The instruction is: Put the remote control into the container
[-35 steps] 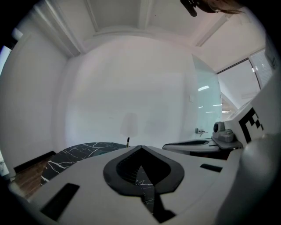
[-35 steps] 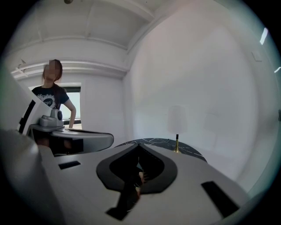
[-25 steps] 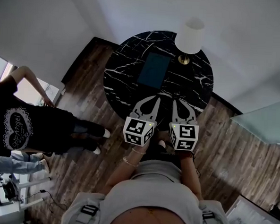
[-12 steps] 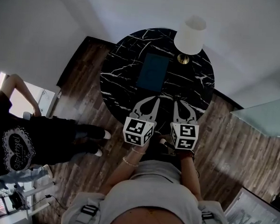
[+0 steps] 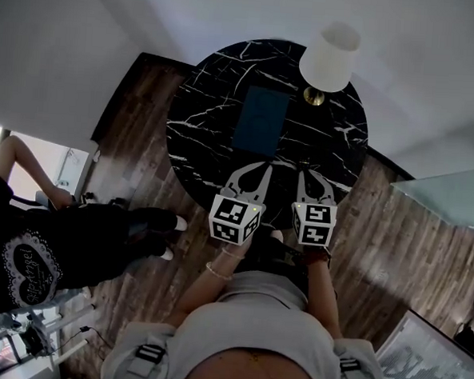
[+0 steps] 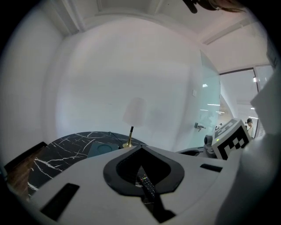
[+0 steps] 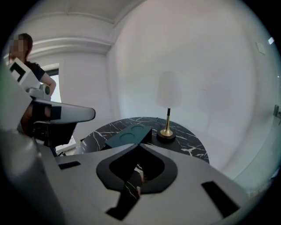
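Note:
A dark teal container (image 5: pixel 263 121) with round recesses lies in the middle of a round black marble table (image 5: pixel 202 110). It also shows in the left gripper view, container (image 6: pixel 103 148), and the right gripper view, container (image 7: pixel 131 135). The black remote control (image 6: pixel 147 186) lies on the table and shows through the opening under the left jaws. My left gripper (image 5: pixel 265 168) (image 6: pixel 139 147) and right gripper (image 5: pixel 302 173) (image 7: pixel 140 144) hover side by side over the table's near edge. Both are shut with tips touching and hold nothing.
A white-shaded lamp (image 5: pixel 329 58) on a brass foot stands at the table's far right, beside the container. A person in a black shirt (image 5: pixel 33 248) stands on the wood floor to the left. White walls close in behind the table, and a glass panel (image 5: pixel 452 206) is on the right.
The person on the left has moved down and further left in the head view. Both grippers stay shut in much the same place over the table's near edge.

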